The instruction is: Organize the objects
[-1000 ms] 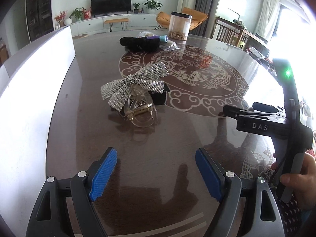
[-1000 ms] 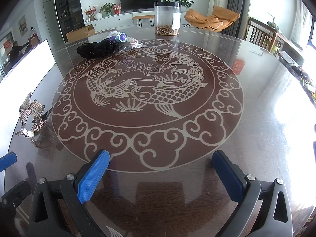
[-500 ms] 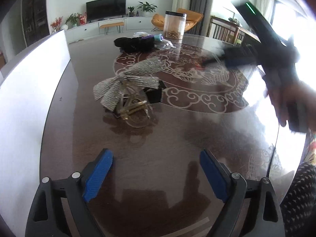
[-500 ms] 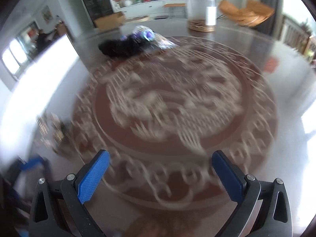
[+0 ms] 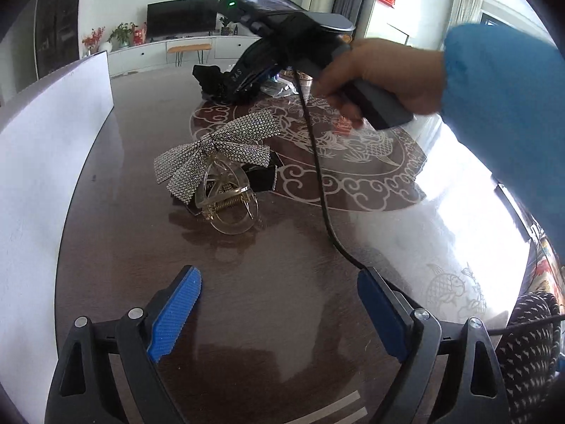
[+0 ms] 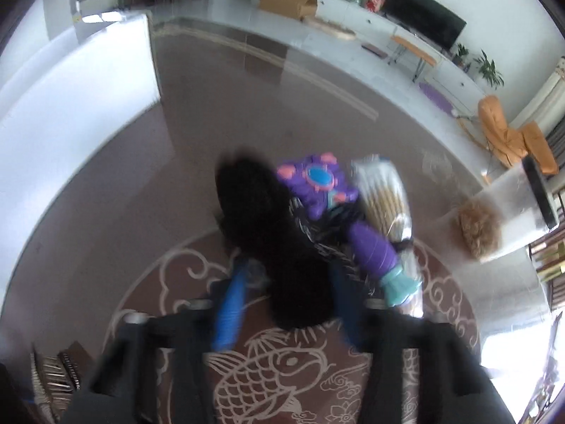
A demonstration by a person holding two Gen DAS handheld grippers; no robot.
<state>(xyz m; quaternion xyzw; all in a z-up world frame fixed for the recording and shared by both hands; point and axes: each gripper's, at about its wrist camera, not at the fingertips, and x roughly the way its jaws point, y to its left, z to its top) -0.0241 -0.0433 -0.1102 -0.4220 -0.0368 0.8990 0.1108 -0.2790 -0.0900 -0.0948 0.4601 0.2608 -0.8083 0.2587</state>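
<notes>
On the dark round table (image 5: pixel 116 254), seen from the left wrist, the left gripper (image 5: pixel 279 309) hovers with its blue-padded jaws spread wide and nothing between them. Just ahead of it lie a rhinestone bow (image 5: pixel 215 152) and a clear hair claw clip (image 5: pixel 226 194), touching each other near the edge of the table's fish medallion (image 5: pixel 370 162). Farther back, a hand (image 5: pixel 385 77) in a blue sleeve (image 5: pixel 508 113) holds the right gripper's handle, tipped down toward a black fluffy item (image 5: pixel 208 77) at the far side of the medallion. A black cable (image 5: pixel 317 176) trails from that handle toward the near right. A white board (image 5: pixel 42 162) stands along the table's left edge.

From the right wrist, the picture is blurred. The right gripper (image 6: pixel 286 304) has its jaws drawn in on the black fluffy item (image 6: pixel 268 222), the blue pads pressed to both sides of its near end. Touching that item on the right are a purple toy wand (image 6: pixel 332 208) and a clear packet of pale sticks (image 6: pixel 385 198). A clear jar (image 6: pixel 508 212) lies well to the right.
</notes>
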